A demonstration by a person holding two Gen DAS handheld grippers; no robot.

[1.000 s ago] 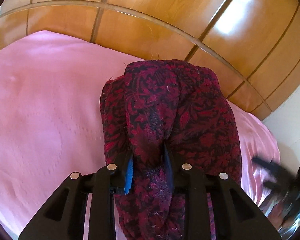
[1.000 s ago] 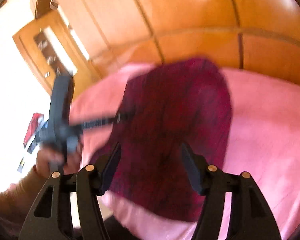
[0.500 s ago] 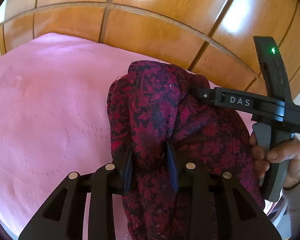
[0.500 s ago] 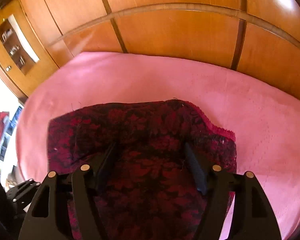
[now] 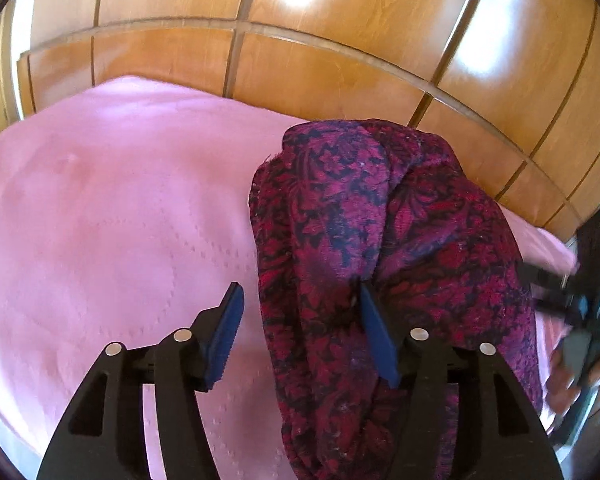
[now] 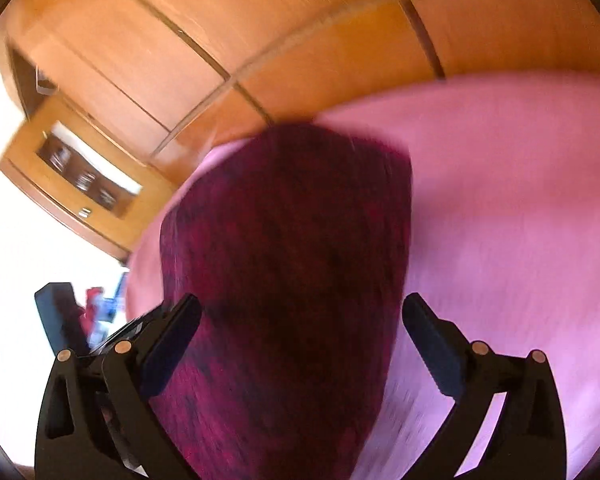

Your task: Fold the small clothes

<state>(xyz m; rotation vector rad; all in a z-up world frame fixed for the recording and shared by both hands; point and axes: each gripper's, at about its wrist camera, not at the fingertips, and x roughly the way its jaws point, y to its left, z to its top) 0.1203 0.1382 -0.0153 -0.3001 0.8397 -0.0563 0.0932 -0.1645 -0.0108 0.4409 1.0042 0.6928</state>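
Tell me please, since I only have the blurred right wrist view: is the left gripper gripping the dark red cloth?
Observer: No. The left gripper is opening; one blue pad touches the cloth, the other stands clear over the pink sheet.
Operator: What pattern does it have?
Observer: Red flowers on black, bunched into thick folds.
Operator: Can you see my gripper?
Observer: Only a dark blur at the right edge, in a hand.

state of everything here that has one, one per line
cloth: bunched and folded over, lying on the pink cover
left tongs: opening, cloth between the pads, left pad clear of it, right pad at the fabric
right tongs: opening wide, cloth between the pads, not pinched; view blurred
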